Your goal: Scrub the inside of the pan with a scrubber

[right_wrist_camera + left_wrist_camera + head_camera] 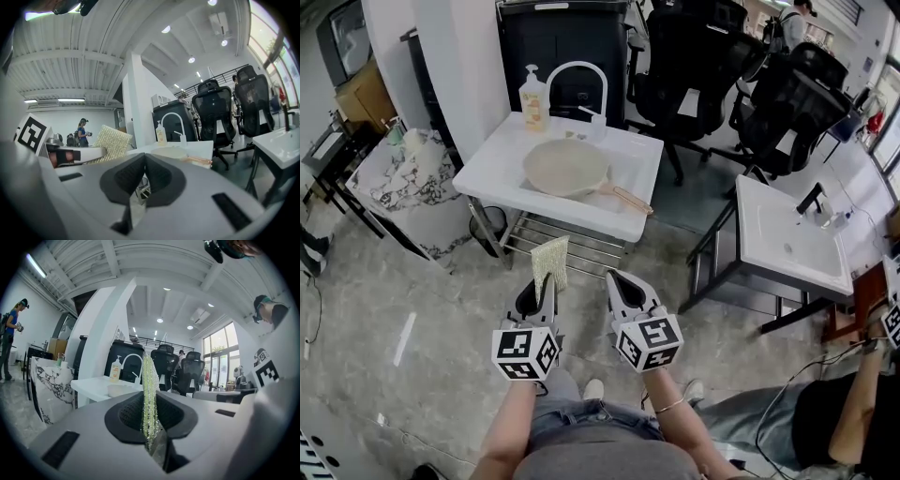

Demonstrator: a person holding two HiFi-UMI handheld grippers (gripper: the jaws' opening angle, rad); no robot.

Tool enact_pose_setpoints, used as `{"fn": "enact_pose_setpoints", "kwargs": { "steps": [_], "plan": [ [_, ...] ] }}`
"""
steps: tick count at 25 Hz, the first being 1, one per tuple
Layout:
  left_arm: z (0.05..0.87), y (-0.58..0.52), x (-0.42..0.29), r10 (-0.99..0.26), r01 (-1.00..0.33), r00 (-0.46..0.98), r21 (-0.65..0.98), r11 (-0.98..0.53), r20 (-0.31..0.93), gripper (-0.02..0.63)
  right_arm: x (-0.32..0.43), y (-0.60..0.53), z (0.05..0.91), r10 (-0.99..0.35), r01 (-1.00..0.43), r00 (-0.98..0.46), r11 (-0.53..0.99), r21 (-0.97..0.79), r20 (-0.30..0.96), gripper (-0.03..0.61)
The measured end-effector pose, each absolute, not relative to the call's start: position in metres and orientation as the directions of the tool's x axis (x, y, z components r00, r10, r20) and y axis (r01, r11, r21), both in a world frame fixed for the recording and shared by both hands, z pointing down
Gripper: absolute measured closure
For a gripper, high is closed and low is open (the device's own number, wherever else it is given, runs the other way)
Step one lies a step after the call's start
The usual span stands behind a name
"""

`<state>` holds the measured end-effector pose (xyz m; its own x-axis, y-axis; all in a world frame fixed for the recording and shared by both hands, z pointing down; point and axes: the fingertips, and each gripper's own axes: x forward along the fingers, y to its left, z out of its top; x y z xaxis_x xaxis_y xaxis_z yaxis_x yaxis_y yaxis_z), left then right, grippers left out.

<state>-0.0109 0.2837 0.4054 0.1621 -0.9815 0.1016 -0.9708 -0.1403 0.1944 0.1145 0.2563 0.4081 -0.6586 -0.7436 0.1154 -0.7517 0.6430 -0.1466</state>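
A beige pan [565, 167] with a wooden handle [628, 199] lies in the white sink [502, 172] ahead of me. My left gripper [546, 283] is shut on a yellow-green scrubber [550, 257], which stands up edge-on between the jaws [149, 394]. My right gripper [619, 284] is shut with nothing in it. Both grippers hang in front of the sink, well short of the pan. In the right gripper view the scrubber [108, 143] shows at the left and the pan [178, 152] lies on the sink beyond.
A soap bottle [533, 99] and a white faucet [577, 84] stand at the sink's back. A second white sink [790, 239] is at the right, a marble-patterned stand [408, 187] at the left, black office chairs [694, 56] behind. Another person's arm [862, 403] is at lower right.
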Motion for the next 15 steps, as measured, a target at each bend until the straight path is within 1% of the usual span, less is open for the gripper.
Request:
{"fn": "enact_pose_setpoints", "kwargs": {
  "steps": [8, 15],
  "plan": [
    [0.410, 0.247, -0.013, -0.980, -0.974, 0.157, 0.183, -0.133, 0.122, 0.548, 0.116, 0.224, 0.417, -0.749, -0.759, -0.649, 0.628, -0.171, 0.132, 0.568],
    [0.423, 0.179, -0.031, -0.976, -0.969, 0.167, 0.205, -0.136, 0.142, 0.548, 0.106, 0.161, 0.422, -0.780, -0.793, -0.608, 0.587, -0.162, 0.148, 0.568]
  ]
}}
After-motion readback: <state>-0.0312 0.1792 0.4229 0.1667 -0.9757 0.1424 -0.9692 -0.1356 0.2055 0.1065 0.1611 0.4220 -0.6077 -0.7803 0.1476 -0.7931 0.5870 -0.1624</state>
